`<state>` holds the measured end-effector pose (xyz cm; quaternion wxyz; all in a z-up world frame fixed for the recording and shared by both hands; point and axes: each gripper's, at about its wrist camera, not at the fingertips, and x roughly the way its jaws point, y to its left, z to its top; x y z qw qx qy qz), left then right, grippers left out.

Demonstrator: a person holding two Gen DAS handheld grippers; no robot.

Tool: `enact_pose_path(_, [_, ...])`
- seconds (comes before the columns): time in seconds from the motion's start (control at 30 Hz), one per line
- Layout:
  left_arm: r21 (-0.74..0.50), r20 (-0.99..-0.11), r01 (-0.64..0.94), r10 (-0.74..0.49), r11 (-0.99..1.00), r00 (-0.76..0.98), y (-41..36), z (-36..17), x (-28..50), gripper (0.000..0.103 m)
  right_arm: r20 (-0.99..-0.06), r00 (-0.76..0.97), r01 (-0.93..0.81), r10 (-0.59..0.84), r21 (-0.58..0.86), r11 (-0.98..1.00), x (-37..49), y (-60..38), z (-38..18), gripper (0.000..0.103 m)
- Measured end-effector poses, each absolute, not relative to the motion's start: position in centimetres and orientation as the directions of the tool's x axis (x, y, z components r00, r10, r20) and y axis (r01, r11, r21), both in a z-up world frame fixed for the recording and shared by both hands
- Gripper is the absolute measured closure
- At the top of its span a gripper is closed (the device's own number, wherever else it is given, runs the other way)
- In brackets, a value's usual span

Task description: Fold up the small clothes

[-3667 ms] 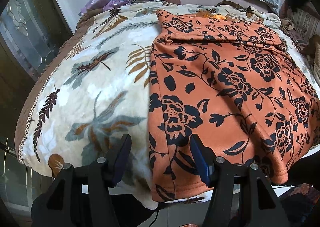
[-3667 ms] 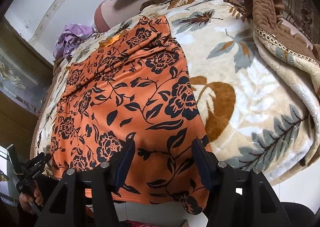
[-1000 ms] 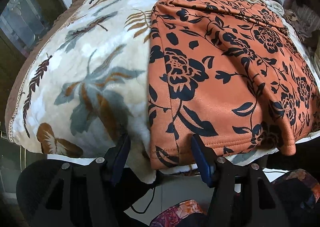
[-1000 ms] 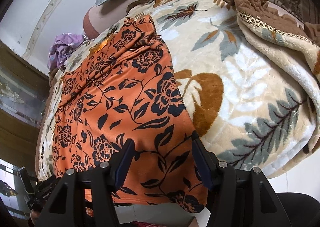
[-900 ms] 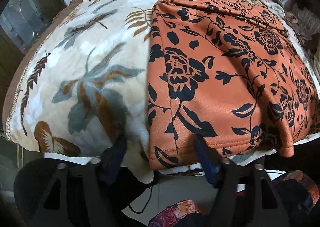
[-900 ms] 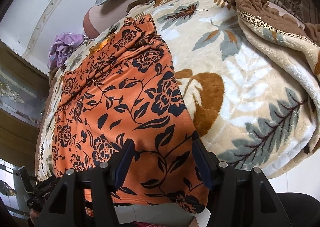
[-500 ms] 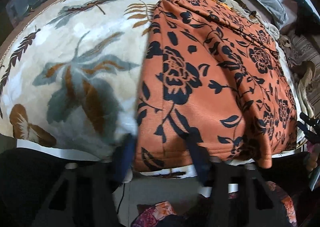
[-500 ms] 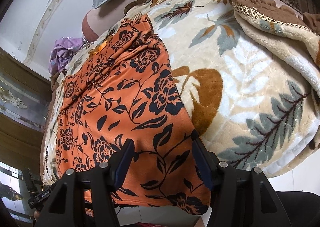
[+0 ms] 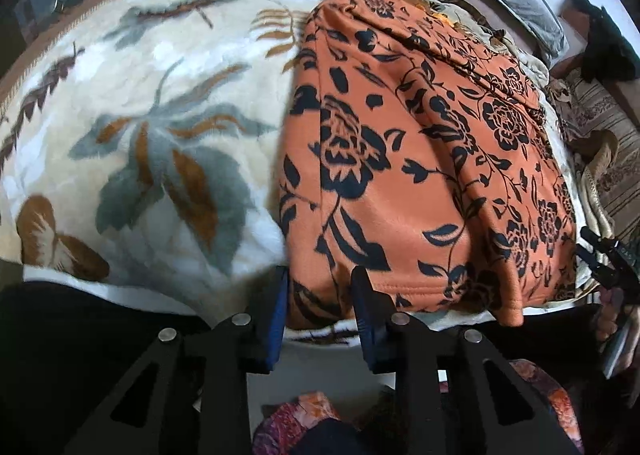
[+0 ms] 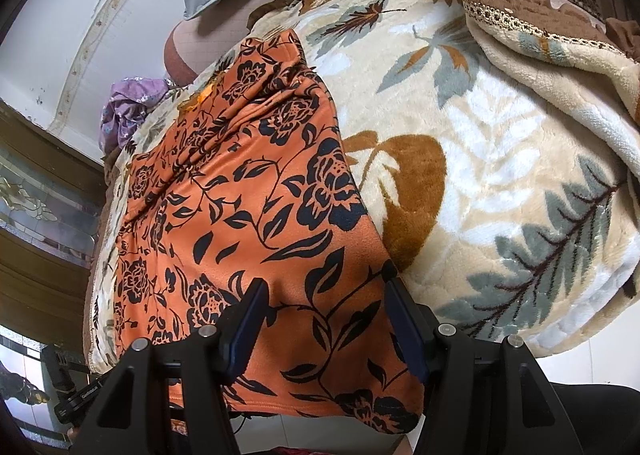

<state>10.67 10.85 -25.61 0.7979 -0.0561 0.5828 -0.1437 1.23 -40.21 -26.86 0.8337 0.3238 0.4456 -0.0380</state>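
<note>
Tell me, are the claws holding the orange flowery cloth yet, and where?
Not firmly yet. The left claw is closing around the orange cloth's near hem corner. The right claw stands open over the hem's other corner.

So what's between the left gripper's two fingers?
The hem corner of the orange black-flowered garment sits between the closing left gripper's fingers, seen in the left wrist view.

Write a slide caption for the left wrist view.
Left gripper closing around the near hem corner of the orange floral garment spread on a leaf-print blanket.

Orange floral garment (image 9: 400,159)'s near hem corner hidden between closing jaws, pad contact unclear
</note>
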Motion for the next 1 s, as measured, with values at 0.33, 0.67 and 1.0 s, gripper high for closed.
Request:
enact_pose_path(0.33, [-0.258, -0.922, 0.139, -0.286, 0.956, 0.260, 10.8, -25.7, 9.5, 0.090, -0.768, 0.602, 0.356, 0.219, 0.503, 0.788, 1.1, -40.2, -26.7, 0.035])
enact_pose_path(0.67, [-0.258, -0.918, 0.174, -0.297, 0.950, 0.262, 9.5, -26.0, 10.6, 0.060, -0.805, 0.553, 0.435, 0.214, 0.498, 0.751, 0.2, -41.7, -27.7, 0.032])
enact_pose_path(1.0, [-0.266, -0.910, 0.183, -0.309, 0.947, 0.276, 9.5, -26.0, 11.1, 0.091, -0.883, 0.399, 0.469, 0.246, 0.427, 0.773, 0.2, -39.7, -29.8, 0.033])
